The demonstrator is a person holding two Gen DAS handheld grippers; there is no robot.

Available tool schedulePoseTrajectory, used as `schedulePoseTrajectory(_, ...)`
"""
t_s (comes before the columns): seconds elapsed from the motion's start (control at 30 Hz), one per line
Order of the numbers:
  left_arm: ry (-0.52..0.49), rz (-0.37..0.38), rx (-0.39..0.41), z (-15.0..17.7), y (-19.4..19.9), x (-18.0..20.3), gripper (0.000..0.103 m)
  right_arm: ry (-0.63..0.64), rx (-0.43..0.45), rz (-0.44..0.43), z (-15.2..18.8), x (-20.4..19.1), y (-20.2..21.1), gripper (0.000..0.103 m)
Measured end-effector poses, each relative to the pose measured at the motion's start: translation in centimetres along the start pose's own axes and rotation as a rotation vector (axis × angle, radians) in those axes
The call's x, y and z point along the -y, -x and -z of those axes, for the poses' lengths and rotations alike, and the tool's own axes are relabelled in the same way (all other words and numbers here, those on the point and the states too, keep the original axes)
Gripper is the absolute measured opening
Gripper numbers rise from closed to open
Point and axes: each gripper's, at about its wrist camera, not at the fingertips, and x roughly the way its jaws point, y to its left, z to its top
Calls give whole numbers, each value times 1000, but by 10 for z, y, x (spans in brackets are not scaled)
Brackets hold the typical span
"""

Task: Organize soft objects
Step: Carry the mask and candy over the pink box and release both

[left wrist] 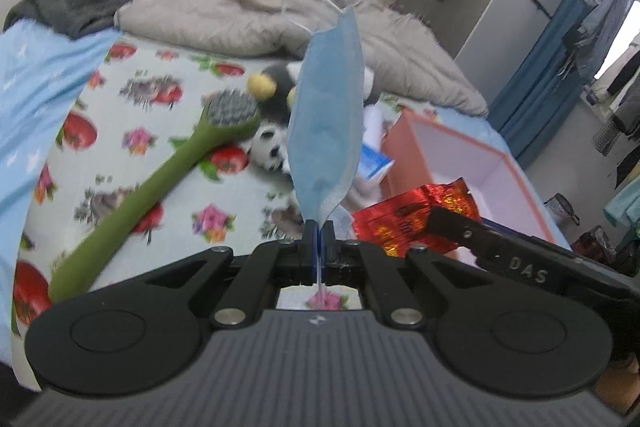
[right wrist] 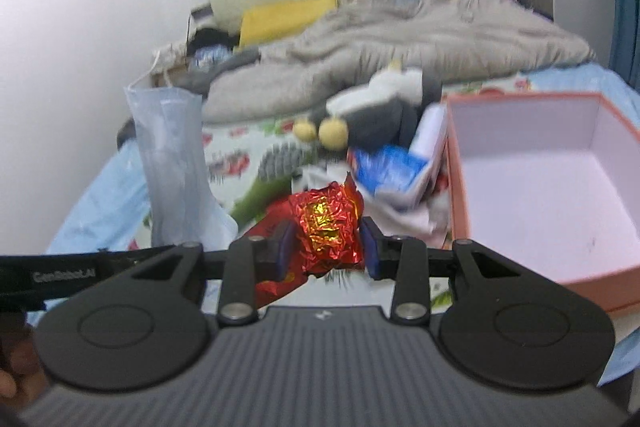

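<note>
Both loads are gripped and lifted: the left hand-held gripper (left wrist: 319, 227) pinches a blue face mask (left wrist: 326, 115) fully shut; the right hand-held gripper (right wrist: 326, 247) clamps a red foil packet (right wrist: 326, 227) part-closed; next, probably, each goes into the pink box (right wrist: 532, 279) just right of it.

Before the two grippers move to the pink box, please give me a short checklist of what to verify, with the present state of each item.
1. Left gripper is shut on the blue face mask: ok, the mask stands up from the closed tips.
2. Right gripper grips the red foil packet: ok, the pads press it on both sides.
3. Pink box is open with free room inside: ok, no lid, nothing visible inside.
4. Mask's ear loop is free of other things: cannot tell.
5. Both held things are lifted off the bed sheet: ok.
6. Plush toys stay out of the way: ok, they lie beside the box.
</note>
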Motion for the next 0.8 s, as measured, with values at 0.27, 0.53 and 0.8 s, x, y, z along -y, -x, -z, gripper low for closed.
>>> schedulePoseTrajectory(0.27,-82,59,48,-42,5,44,2,-21,141,9,-39,13,37,38)
schedulePoseTrajectory(0.53,-241,155,61,-86,-11,128,2,-56,272,119,-84,57,64,38)
schedulePoseTrajectory(0.8,-378,219,-53,-114,-67,203,2,-122,199,269,-114,125,54,38)
